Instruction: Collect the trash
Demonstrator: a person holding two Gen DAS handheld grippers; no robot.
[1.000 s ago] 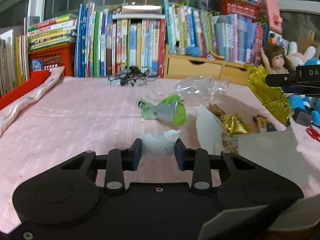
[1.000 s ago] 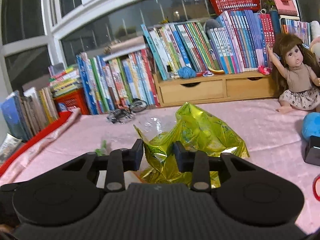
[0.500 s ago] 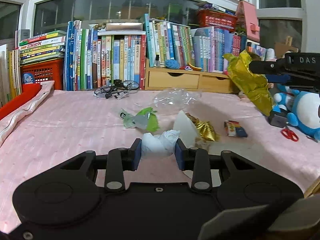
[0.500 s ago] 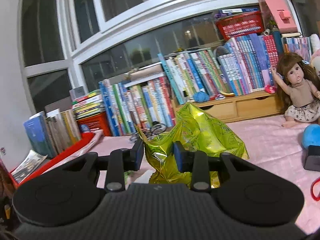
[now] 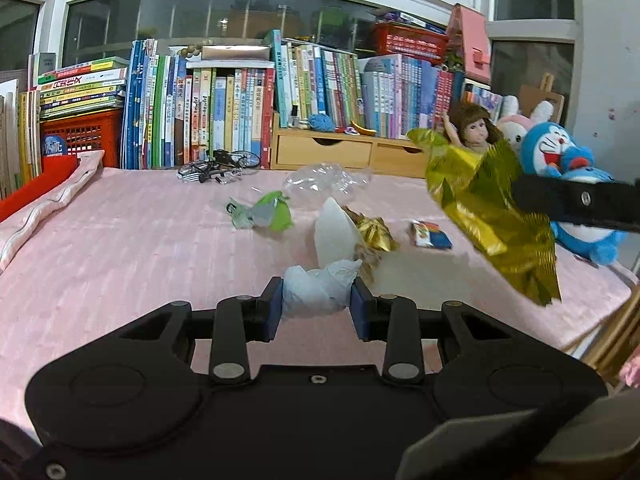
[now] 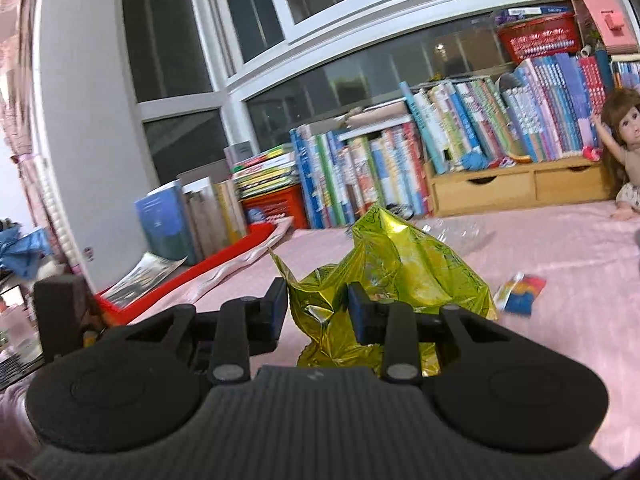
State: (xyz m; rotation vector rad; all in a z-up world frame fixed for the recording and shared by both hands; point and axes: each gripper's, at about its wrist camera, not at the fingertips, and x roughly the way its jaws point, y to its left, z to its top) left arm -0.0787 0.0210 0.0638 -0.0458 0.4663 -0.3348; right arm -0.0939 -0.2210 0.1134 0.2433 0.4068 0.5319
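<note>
My left gripper (image 5: 316, 304) is shut on a crumpled white tissue wad (image 5: 318, 288), held above the pink table cover (image 5: 120, 248). My right gripper (image 6: 318, 304) is shut on a crinkled gold foil wrapper (image 6: 400, 264); in the left wrist view that gold foil wrapper (image 5: 492, 216) hangs at the right from the black right gripper. On the table lie a green wrapper (image 5: 264, 214), clear plastic film (image 5: 324, 178), a white paper piece (image 5: 334, 232) with a small gold wrapper (image 5: 374, 232), and a small colourful packet (image 5: 430, 234).
Rows of books (image 5: 224, 112) and a wooden drawer unit (image 5: 344, 150) line the back edge. A doll (image 5: 474, 128) and blue plush toy (image 5: 568, 168) sit at the right. A red tray with folded cloth (image 5: 48, 192) lies left. A tangle of black glasses (image 5: 216, 166) rests near the books.
Both grippers have pulled back and risen a little, keeping their loads. The table trash looks farther off in the left wrist view. The right wrist view has swung left, showing the window and wall.
</note>
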